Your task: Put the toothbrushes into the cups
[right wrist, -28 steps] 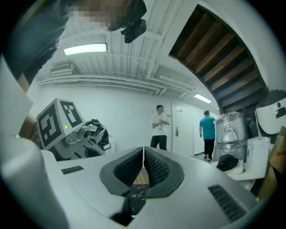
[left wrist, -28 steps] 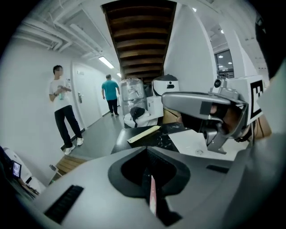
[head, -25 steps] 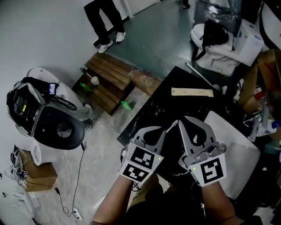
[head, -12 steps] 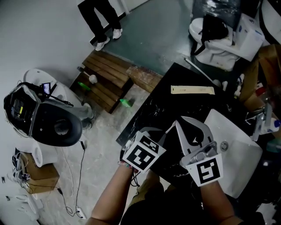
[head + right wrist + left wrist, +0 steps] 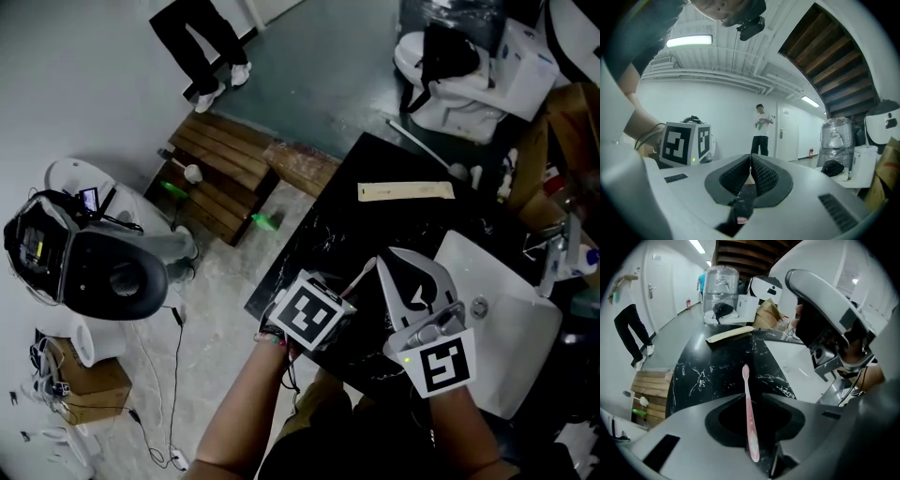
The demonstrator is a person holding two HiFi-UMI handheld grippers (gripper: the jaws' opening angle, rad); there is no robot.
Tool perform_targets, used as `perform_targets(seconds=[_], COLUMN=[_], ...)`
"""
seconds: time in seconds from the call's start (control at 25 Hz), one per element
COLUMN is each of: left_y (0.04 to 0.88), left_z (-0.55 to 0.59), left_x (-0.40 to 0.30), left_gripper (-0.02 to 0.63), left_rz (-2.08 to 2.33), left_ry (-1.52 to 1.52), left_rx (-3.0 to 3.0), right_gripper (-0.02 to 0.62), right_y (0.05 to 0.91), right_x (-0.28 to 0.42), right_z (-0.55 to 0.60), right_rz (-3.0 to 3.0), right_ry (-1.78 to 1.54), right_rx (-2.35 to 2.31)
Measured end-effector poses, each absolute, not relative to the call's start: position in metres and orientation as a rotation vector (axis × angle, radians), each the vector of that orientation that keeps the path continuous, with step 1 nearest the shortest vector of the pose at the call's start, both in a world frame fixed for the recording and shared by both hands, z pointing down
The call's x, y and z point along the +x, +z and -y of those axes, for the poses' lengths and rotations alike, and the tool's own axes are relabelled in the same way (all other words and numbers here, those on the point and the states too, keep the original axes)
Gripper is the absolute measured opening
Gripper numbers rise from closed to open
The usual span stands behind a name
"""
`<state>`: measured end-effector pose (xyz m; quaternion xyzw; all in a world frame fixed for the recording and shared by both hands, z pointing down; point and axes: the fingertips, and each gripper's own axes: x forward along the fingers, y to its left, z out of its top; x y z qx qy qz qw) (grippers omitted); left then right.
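A pink toothbrush (image 5: 748, 416) lies loose between the jaws of my left gripper (image 5: 750, 399), its bristle head pointing away over the black marble counter (image 5: 712, 373). These jaws have just been opening and stand apart, with no pad pressing on the brush. In the head view the left gripper (image 5: 349, 284) tips steeply down at the counter's near edge, mostly hidden under its marker cube. My right gripper (image 5: 384, 262) is held beside it, level and shut, its tips (image 5: 750, 157) touching with nothing gripped. No cup shows in any view.
A white sink basin (image 5: 511, 323) with a faucet (image 5: 555, 258) sits right of the grippers. A beige flat package (image 5: 405, 191) lies on the counter's far part. On the floor at left are a toilet (image 5: 94, 272) and a wooden pallet (image 5: 220, 173). A person (image 5: 202, 42) stands beyond.
My left gripper has tilted downward and sunk toward the counter, its marker cube now facing up, and its jaws have opened off the toothbrush. The right gripper has stayed put.
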<state>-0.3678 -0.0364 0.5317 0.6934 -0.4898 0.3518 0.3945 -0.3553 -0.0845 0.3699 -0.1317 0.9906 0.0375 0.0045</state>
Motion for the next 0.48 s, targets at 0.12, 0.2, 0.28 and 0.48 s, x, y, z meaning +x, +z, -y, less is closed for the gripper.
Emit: perform_targets(seconds=[0.12, 0.2, 0.28, 0.48], left_y=[0.543, 0.546, 0.547, 0.560], left_z=[0.034, 0.034, 0.039, 0.045], left_x=[-0.369, -0.369, -0.368, -0.366], left_gripper=[0.106, 0.106, 0.106, 0.096], left_rz=[1.187, 1.170, 1.161, 1.111], left_ry=[0.948, 0.972, 0.985, 1.114], left_rx=[1.717, 1.704, 1.700, 1.624], right_gripper=[0.034, 0.034, 0.034, 0.034], right_y=[0.375, 0.375, 0.376, 0.380], right_x=[-0.353, -0.353, -0.353, -0.353], right_z=[0.087, 0.090, 0.092, 0.092], right_rz=[-3.113, -3.111, -3.118, -3.130], right_ry=[0.114, 0.124, 0.159, 0.175], right_rx=[-0.430, -0.443, -0.449, -0.444])
